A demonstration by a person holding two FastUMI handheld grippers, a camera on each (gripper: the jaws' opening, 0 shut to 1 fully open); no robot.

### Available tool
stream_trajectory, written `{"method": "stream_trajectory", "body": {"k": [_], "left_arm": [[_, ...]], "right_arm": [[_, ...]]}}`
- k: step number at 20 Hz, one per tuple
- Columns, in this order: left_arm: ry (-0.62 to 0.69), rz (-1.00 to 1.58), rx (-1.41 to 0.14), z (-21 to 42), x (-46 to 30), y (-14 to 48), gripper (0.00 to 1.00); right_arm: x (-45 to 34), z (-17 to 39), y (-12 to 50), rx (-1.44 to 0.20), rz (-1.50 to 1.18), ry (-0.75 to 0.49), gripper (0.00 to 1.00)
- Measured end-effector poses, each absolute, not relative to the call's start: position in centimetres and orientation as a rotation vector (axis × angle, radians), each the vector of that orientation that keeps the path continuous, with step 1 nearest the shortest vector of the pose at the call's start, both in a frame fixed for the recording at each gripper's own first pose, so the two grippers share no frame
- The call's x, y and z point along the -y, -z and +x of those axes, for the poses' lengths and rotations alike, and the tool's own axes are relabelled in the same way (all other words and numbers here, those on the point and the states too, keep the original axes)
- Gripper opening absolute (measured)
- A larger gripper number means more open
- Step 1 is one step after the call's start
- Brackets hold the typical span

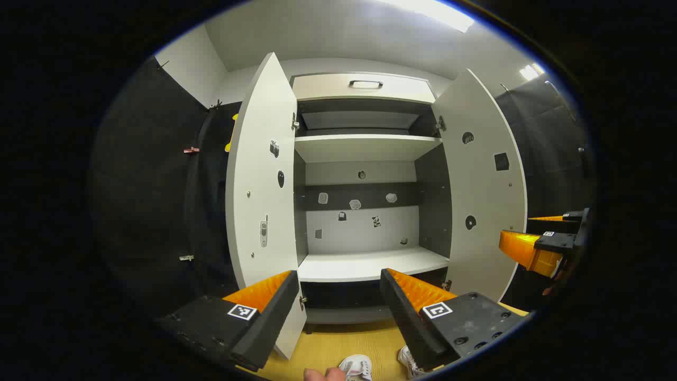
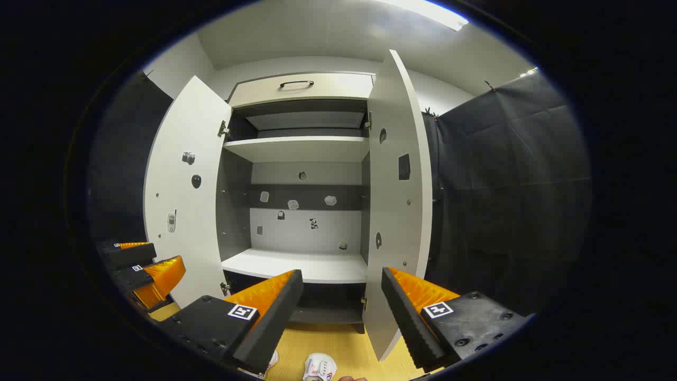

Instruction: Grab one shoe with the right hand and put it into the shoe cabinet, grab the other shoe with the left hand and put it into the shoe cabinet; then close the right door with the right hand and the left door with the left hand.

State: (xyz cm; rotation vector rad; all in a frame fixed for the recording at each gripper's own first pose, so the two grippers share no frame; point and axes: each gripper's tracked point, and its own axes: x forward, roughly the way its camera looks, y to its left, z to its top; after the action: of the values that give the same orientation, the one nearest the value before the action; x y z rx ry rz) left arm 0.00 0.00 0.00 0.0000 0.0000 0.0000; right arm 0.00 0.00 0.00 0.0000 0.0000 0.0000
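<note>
The white shoe cabinet (image 1: 370, 263) stands open in front of me, its left door (image 1: 262, 201) and right door (image 1: 484, 201) swung wide and its shelves bare. Two white shoes (image 1: 357, 366) (image 1: 406, 359) lie on the wooden floor below my grippers. My left gripper (image 1: 338, 275) is open and holds nothing, aimed at the lower shelf. To its right floats my right gripper (image 1: 515, 227). In the right gripper view, the right gripper (image 2: 341, 273) is open beside the right door (image 2: 399, 211), above a shoe (image 2: 320, 366). The left gripper (image 2: 169, 255) shows at the left.
A closed drawer with a dark handle (image 1: 365, 83) tops the cabinet. Small stickers dot the doors and back wall. Black cloth walls (image 2: 508, 201) flank the cabinet. A hand's fingertips (image 1: 322, 374) peek in at the bottom edge beside the shoes.
</note>
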Motion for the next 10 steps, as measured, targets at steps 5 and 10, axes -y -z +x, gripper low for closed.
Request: {"method": "stream_trajectory", "body": {"k": [5, 10], "left_arm": [[-0.001, -0.002, 0.0, 0.17, -0.29, 0.0, 0.97], [-0.002, -0.001, 0.005, 0.0, -0.48, -0.05, 0.97]], "right_arm": [[-0.46, -0.09, 0.11, -0.003, -0.01, -0.007, 0.98], [-0.6, -0.2, 0.18, -0.003, -0.005, -0.009, 0.98]]}}
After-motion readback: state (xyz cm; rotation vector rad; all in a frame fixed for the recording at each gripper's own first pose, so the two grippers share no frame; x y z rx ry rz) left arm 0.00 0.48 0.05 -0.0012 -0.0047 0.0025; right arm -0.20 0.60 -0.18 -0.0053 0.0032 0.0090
